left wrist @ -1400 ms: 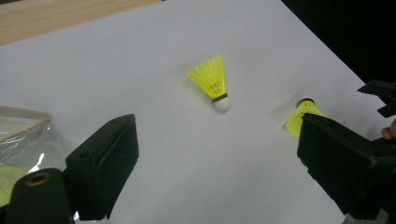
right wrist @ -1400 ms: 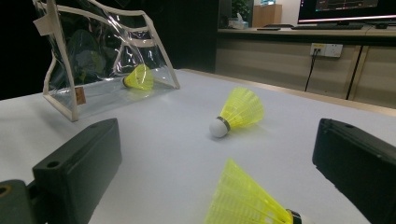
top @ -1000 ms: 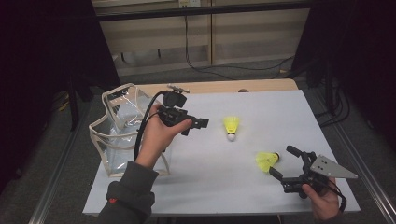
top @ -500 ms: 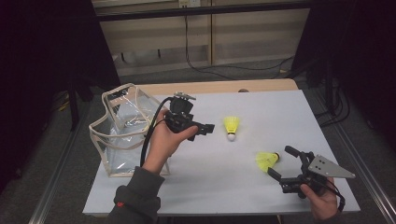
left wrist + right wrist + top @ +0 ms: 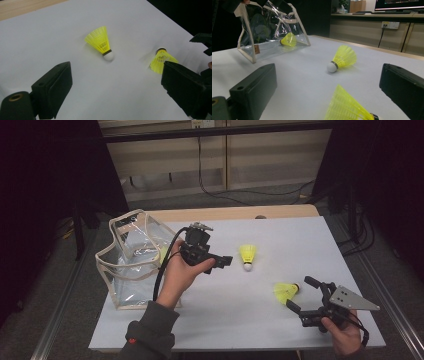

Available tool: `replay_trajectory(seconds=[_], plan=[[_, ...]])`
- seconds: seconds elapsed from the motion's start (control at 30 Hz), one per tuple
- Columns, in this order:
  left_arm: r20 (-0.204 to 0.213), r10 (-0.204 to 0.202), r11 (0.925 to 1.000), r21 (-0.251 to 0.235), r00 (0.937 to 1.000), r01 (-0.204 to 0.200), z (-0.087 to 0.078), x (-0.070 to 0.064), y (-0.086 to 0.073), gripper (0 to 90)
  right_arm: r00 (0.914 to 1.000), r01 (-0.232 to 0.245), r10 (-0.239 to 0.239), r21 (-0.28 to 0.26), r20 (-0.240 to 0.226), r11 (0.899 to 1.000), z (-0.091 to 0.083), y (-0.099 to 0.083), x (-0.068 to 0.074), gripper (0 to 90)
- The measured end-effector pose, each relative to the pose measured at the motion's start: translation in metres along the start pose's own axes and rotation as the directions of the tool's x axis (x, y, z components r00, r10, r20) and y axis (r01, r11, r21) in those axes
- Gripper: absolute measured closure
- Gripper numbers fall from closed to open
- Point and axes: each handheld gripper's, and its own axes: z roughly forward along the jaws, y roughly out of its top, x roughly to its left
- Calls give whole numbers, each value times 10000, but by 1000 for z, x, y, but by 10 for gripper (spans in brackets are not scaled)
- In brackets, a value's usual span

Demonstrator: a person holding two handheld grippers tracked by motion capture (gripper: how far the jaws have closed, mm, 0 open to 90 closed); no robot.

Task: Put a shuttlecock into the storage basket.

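Two yellow shuttlecocks lie on the white table. One with a white cork [image 5: 247, 255] [image 5: 101, 43] [image 5: 342, 59] is mid-table. My left gripper [image 5: 217, 265] [image 5: 117, 75] hovers open just left of it, jaws wide and nothing between them. The other shuttlecock [image 5: 285, 291] [image 5: 162, 61] [image 5: 347, 110] lies at the front right, just ahead of my open right gripper [image 5: 301, 293] [image 5: 329, 75], between its fingertips' line but untouched. A third shuttlecock [image 5: 288, 40] lies inside the clear bag [image 5: 132, 257] [image 5: 259, 35] at the left.
The clear bag with cream trim stands open near the table's left edge. A wooden strip [image 5: 235, 213] runs along the table's far edge. The right gripper's jaw tips [image 5: 203, 42] show at the left gripper view's right edge. Dark floor and cables lie beyond.
My left gripper has moved right, away from the bag's mouth and toward the middle shuttlecock. The right gripper has stayed in place by the front shuttlecock.
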Motion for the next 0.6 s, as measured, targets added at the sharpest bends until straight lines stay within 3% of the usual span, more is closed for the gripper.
replay_trajectory(seconds=[0.6], plan=[[214, 260, 9995, 147, 9994, -264, 12, -8, -5, 92, 10000, -26, 26, 16, 57, 10000, -2, 0, 0, 10]])
